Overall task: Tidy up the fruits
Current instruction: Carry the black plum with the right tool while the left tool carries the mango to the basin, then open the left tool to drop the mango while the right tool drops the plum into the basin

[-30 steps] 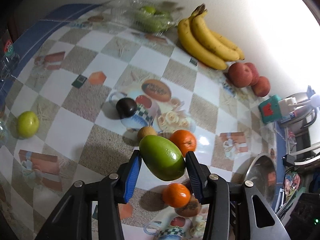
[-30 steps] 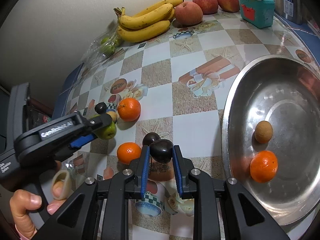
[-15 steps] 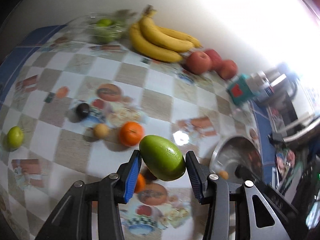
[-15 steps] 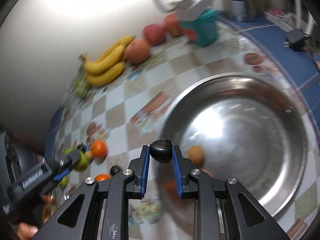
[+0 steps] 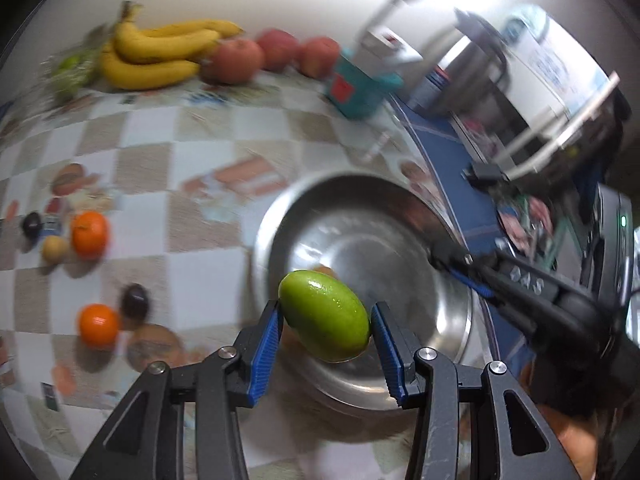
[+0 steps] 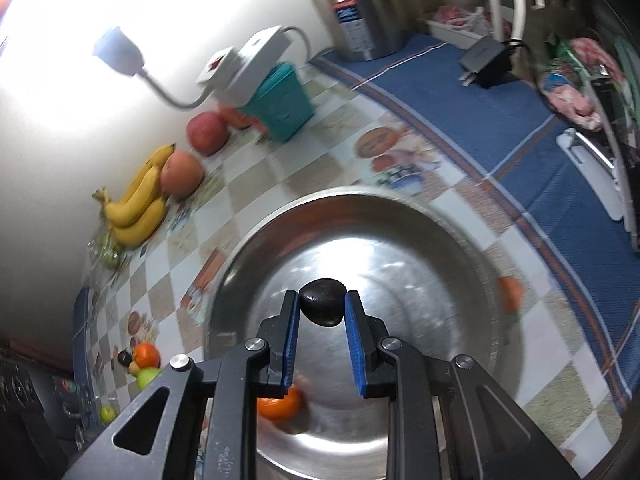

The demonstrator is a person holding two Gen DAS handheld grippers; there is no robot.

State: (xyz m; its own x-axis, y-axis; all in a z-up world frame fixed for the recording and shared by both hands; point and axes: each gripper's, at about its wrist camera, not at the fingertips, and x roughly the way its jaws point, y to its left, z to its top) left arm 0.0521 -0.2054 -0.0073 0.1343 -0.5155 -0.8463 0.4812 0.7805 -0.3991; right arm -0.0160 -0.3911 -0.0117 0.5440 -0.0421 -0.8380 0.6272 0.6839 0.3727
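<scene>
My left gripper [image 5: 326, 328] is shut on a green mango [image 5: 324, 316] and holds it above the near rim of the steel bowl [image 5: 456, 320]. My right gripper [image 6: 322, 312] is shut on a small dark plum-like fruit [image 6: 323, 306] over the middle of the steel bowl [image 6: 460, 264]; it also shows in the left wrist view [image 5: 440, 258] at the bowl's right side. An orange [image 6: 280, 402] lies in the bowl under the right gripper. On the table left of the bowl lie two oranges [image 5: 90, 234] [image 5: 98, 325], a dark fruit [image 5: 135, 300] and a small tan fruit [image 5: 54, 249].
Bananas [image 5: 156, 54] and red apples [image 5: 236, 60] line the back wall beside a teal box [image 5: 360, 92]. A bag of green fruit [image 5: 70, 72] sits at far left. A kettle [image 6: 368, 4], a charger [image 6: 486, 60] and clutter stand on the blue cloth to the right.
Both grippers have swung right with their fruits. The left now holds the mango at the bowl's near rim. The right has moved further over the bowl's middle.
</scene>
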